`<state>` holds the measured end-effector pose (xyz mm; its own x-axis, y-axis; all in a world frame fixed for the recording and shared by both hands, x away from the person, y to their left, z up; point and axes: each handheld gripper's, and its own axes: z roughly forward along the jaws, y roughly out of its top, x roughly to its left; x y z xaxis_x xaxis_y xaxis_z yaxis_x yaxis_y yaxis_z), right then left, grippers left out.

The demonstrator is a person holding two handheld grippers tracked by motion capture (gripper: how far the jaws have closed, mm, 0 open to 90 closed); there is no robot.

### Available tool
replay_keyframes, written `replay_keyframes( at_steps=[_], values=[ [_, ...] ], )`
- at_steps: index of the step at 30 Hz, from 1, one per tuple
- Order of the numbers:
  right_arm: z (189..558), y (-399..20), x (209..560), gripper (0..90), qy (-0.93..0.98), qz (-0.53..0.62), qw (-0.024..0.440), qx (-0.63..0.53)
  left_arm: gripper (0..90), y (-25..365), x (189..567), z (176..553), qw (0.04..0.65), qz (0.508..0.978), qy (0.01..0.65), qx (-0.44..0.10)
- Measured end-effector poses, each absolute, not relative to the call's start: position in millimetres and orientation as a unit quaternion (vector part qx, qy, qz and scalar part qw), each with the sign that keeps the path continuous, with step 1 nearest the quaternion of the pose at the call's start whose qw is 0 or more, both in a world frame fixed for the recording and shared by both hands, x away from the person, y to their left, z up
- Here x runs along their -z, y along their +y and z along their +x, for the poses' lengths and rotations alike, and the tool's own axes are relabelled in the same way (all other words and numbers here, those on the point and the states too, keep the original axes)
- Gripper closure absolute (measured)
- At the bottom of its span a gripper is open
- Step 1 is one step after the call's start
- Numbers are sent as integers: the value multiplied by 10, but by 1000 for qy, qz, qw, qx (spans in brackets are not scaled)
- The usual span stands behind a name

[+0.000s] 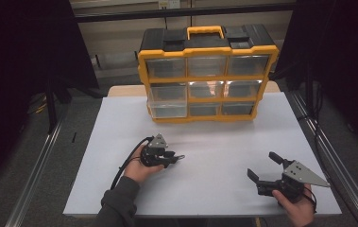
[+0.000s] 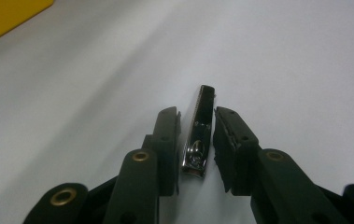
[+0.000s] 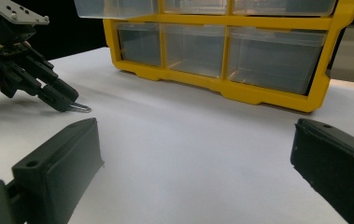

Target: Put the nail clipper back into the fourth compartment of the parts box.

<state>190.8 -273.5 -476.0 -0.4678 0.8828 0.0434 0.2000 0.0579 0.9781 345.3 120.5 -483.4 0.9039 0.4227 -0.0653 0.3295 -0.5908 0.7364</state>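
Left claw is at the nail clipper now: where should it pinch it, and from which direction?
Pinch the nail clipper across its two long narrow sides, near mid-length. It lies flat on the white table, slim and straight, so come in low along its length, as the left claw already sits, one pad on each side and its far tip poking out.

Yellow drawer cabinet (image 1: 207,73) blocks the table's (image 1: 214,189) far edge. White surface between left gripper (image 1: 176,157) and right gripper (image 1: 263,167) lies open; nail clipper (image 2: 199,135) occupies the left jaws.
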Motion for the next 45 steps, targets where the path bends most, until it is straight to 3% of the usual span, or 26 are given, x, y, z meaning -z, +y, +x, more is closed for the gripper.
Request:
replay_keyframes(
  at_steps=[14, 45],
  values=[
    [1894, -2747, 4757, 14, 658, 412, 309, -549, 745, 1253, 4837, 3483, 398, 892, 209, -40],
    [1904, -2736, 4751, 14, 657, 410, 313, -549, 797, 1202, 4811, 3445, 378, 900, 209, -56]
  ],
)
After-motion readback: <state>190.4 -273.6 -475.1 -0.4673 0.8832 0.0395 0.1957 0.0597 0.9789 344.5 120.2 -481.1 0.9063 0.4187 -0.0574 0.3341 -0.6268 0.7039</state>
